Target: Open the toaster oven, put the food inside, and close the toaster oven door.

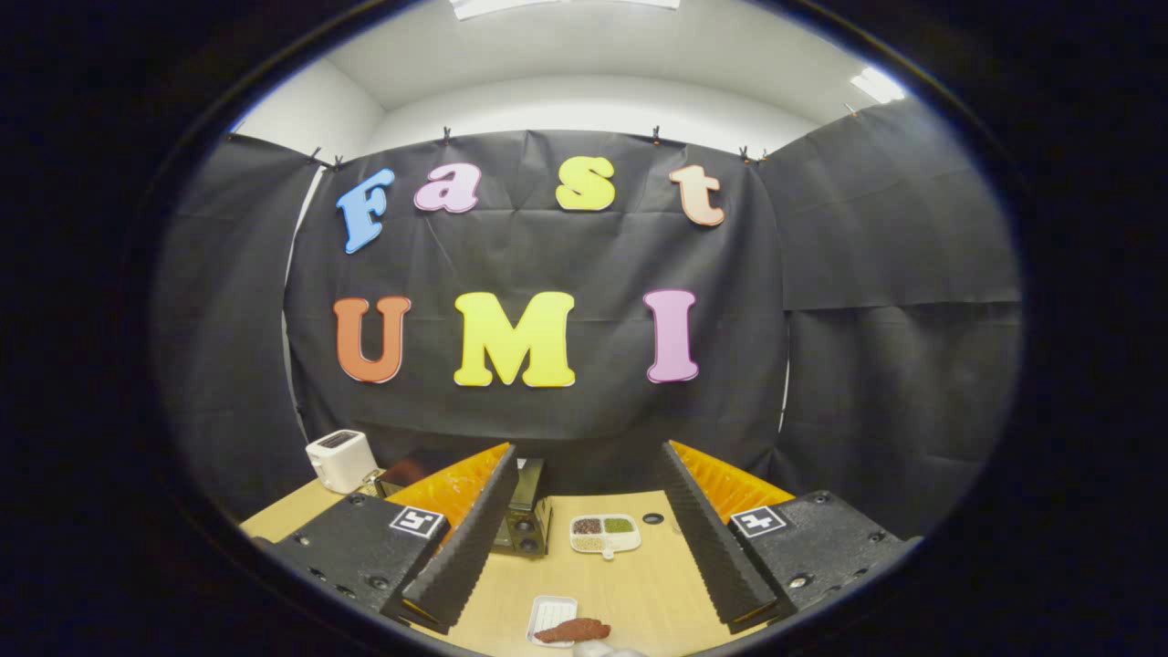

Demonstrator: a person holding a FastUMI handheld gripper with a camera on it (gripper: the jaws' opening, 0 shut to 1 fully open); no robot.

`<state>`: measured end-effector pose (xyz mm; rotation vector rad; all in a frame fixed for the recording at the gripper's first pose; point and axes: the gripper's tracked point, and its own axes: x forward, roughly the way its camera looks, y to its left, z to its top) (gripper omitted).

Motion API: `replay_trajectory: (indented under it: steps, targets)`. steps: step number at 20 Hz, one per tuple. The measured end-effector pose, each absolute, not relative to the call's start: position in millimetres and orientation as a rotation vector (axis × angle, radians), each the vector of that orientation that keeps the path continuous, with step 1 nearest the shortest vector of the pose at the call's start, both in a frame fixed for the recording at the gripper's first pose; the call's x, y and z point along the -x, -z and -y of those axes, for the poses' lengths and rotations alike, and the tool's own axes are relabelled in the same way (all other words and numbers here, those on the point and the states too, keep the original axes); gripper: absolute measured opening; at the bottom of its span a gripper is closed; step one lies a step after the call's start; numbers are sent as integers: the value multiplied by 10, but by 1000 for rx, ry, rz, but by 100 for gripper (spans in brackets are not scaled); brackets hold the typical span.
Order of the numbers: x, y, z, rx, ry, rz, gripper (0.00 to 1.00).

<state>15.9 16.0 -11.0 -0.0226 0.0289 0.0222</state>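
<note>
Here the gripper hangs wide open and empty, raised above the table. Just below lies the food on its small tray; beyond stands the toaster oven, seemingly closed, likely approached first.

Dark toaster oven on table, reddish-brown food on white tray
</note>
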Motion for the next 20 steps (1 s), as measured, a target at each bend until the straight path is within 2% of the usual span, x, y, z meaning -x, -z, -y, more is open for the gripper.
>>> replay_trajectory:
  steps: [7,13,20]
  targets:
    - [-374,230,-462,24,-44,-35,99]
    - [-850,479,-1088,19,-90,-54,99]
    - [-1673,1225,-2040,9,-155,-150,99]
